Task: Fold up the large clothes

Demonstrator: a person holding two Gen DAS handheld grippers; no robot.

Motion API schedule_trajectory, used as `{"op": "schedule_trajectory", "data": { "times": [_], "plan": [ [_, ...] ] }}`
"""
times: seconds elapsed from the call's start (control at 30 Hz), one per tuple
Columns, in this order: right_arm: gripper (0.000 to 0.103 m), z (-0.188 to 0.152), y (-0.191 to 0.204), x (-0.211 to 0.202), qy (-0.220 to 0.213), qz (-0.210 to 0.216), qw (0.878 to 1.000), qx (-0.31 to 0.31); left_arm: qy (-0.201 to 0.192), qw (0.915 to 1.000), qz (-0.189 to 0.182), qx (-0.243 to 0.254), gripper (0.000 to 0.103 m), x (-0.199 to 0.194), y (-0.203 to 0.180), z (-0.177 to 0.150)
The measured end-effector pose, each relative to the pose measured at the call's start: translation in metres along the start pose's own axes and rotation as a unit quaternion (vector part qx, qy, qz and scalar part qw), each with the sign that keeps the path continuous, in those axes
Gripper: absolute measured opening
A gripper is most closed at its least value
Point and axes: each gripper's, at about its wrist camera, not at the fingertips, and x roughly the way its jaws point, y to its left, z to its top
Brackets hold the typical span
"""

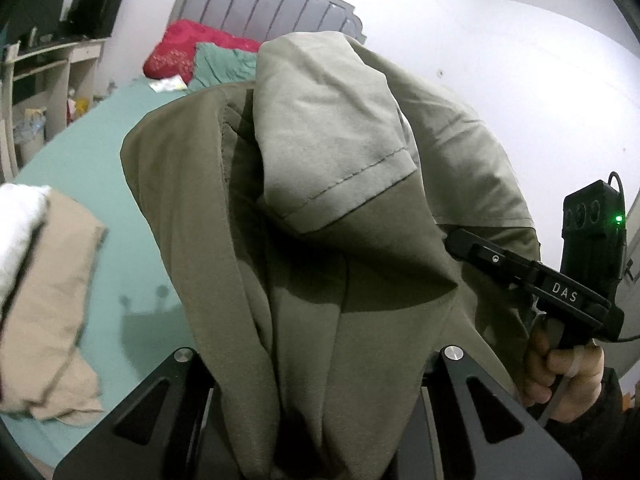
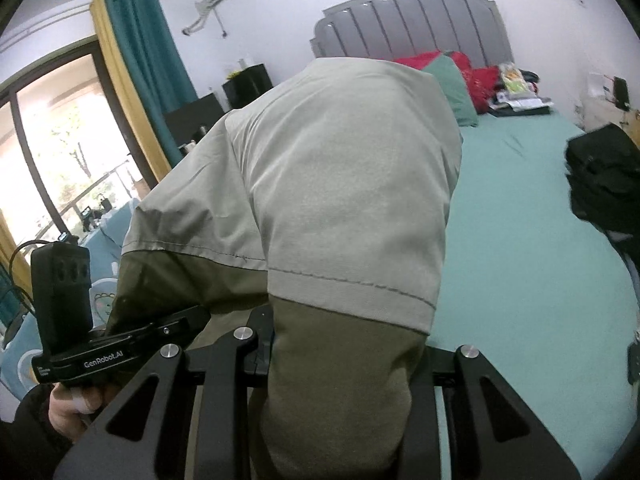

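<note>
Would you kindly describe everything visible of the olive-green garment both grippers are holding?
The olive-green garment is a thin woven piece, dull olive outside with a paler grey-green side turned over and showing. A stitched hem crosses that pale fold. It hangs bunched and creased, lifted above the teal bed sheet. The left gripper and right gripper each pinch a gathered part; the fabric hides their fingertips. Its full shape cannot be told.
</note>
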Motion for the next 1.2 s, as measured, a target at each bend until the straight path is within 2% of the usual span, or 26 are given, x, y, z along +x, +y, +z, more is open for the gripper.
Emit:
{"op": "schedule_trajectory", "data": {
  "times": [0.33, 0.63, 0.8, 0.93, 1.1, 1.2],
  "plan": [
    [0.029, 0.015, 0.063, 0.069, 0.004, 0.036, 0.999, -0.023, -0.023, 0.9986, 0.045, -0.017, 0.018, -0.04, 0.072, 0.012],
    [0.029, 0.011, 0.089, 0.141, 0.032, 0.067, 0.997, -0.017, -0.011, 0.9947, 0.092, -0.044, 0.018, -0.037, 0.14, 0.015],
    [0.029, -0.002, 0.087, 0.186, 0.071, 0.075, 0.995, -0.005, 0.025, 0.9913, 0.106, -0.074, 0.019, -0.016, 0.18, 0.006],
    [0.029, -0.02, 0.075, 0.223, 0.111, 0.065, 0.992, 0.008, 0.066, 0.9849, 0.121, -0.106, 0.022, 0.012, 0.203, -0.009],
    [0.029, -0.039, 0.049, 0.255, 0.16, 0.042, 0.985, 0.037, 0.129, 0.9753, 0.155, -0.09, 0.03, 0.049, 0.212, -0.013],
    [0.032, -0.051, 0.032, 0.27, 0.187, 0.03, 0.98, 0.056, 0.154, 0.9694, 0.174, -0.08, 0.04, 0.065, 0.212, -0.018]
  ]
}}
